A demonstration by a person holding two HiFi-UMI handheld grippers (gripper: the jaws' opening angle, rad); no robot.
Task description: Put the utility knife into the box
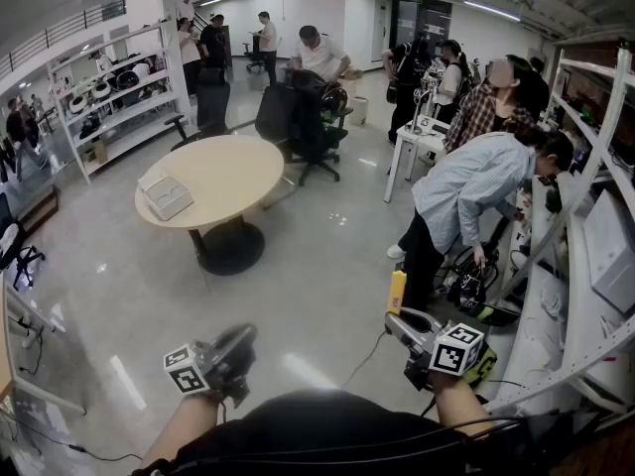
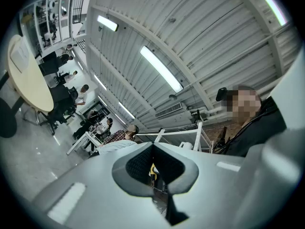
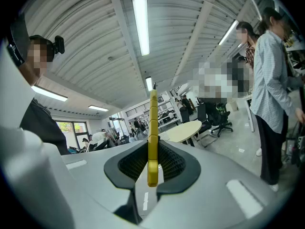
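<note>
- Knife [image 1: 397,291], pinched upright in the right tool [image 1: 402,320], is well short of the bench [image 1: 243,167].
- Box [image 1: 167,195] lies on the bench's left part, ahead-left of the knife.
- Left tool [image 1: 233,350]: pressed together, empty.

Here's my left gripper [image 1: 236,347], dark grey, with a black-and-white left marker cube [image 1: 185,369] behind it; my right gripper [image 1: 399,323] looks lighter grey, with its right marker cube [image 1: 457,349]; up close the jaw bodies are pale grey with black ribbed pads [image 3: 175,163]; I'm wearing a black top [image 1: 327,429].
</note>
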